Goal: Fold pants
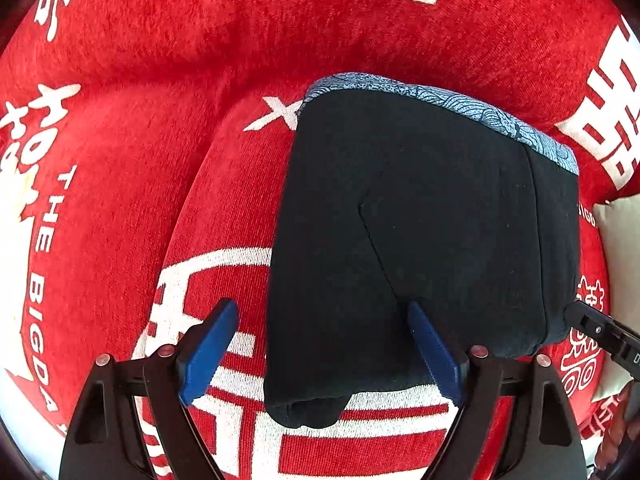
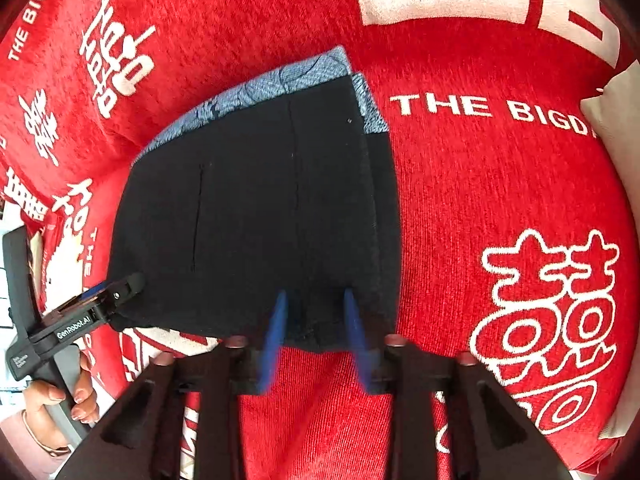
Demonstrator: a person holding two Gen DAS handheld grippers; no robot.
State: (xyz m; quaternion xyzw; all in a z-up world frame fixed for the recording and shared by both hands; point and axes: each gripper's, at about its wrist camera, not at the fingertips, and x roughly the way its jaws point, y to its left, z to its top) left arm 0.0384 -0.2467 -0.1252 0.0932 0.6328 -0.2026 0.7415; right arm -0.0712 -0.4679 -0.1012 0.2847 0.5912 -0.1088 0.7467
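Left wrist view: the pants (image 1: 420,240) are seen as a compact dark bundle lying on the red printed cover (image 1: 160,140), the patterned blue waistband (image 1: 440,98) at the far edge. The left gripper (image 1: 324,348) is pointed steeply down with its blue fingers (image 1: 208,352) wide apart, nothing clamped; the near left corner of the bundle lies between them, untouched as far as can be judged. A risk is judged here: a blue tip could snag that loose near corner on the way out and drag the top layer open. In the right wrist view the right gripper (image 2: 314,336) is also aimed steeply down, its jaws partly apart astride the near hem with no visible pinch. If cloth is caught by a pad, the fold could be pulled askew. At the left, a hand (image 2: 60,396) is seen around the other gripper's handle
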